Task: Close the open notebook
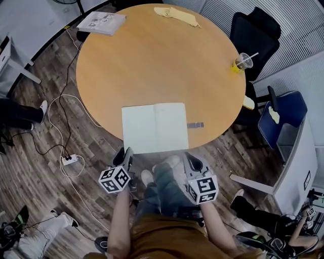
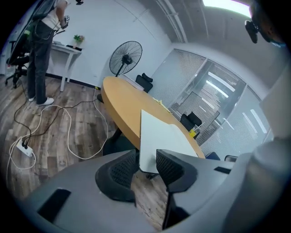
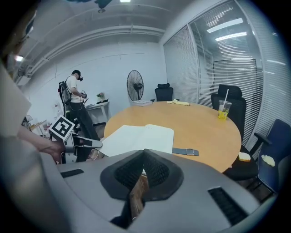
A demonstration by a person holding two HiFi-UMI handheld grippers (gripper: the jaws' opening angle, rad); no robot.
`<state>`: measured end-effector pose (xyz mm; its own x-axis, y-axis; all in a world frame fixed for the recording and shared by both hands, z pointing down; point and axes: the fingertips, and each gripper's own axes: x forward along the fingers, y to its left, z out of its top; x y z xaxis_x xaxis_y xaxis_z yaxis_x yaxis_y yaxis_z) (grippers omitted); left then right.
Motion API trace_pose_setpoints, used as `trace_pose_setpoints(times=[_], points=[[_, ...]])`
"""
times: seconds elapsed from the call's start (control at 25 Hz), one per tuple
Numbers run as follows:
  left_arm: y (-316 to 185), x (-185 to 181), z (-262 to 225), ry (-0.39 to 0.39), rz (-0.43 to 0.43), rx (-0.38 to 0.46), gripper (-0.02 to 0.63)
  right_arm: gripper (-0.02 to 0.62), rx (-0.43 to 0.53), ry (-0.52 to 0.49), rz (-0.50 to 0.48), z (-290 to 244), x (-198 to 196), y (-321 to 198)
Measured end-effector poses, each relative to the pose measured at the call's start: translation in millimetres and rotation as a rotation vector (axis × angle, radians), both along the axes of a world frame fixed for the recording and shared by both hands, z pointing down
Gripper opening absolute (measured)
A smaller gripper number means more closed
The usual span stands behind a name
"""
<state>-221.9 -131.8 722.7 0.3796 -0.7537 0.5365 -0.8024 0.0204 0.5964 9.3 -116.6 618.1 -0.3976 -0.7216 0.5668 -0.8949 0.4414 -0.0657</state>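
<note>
The open notebook (image 1: pixel 154 126) lies flat with blank white pages at the near edge of the round wooden table (image 1: pixel 152 60). My left gripper (image 1: pixel 126 153) is just off the table's edge, below the notebook's near left corner. In the left gripper view its jaws (image 2: pixel 145 166) stand open, with the notebook's corner (image 2: pixel 157 139) showing beyond the gap, untouched. My right gripper (image 1: pixel 191 158) hangs below the notebook's near right corner. Its jaws (image 3: pixel 144 152) meet at the tips with nothing in them; the notebook (image 3: pixel 136 136) lies ahead on the table.
A grey strap (image 1: pixel 195 125) lies right of the notebook. A cup of yellow drink (image 1: pixel 243 62) stands at the right rim, a magazine (image 1: pixel 101 23) and a yellow cloth (image 1: pixel 177 15) at the far side. Chairs (image 1: pixel 255 30) and floor cables (image 1: pixel 66 152) surround the table.
</note>
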Motion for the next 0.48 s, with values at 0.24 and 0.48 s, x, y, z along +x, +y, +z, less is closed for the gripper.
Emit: trace_pose_setpoints(times=[0.24,0.48], points=[[5,4,4,0.097,-0.038,-0.007,0.153,0.011,-0.001,0.0,-0.005,0,-4,1],[6,1,14,0.248,-0.112,-0.035,0.188,0.011,0.005,0.005,0.007,-2,0,2]])
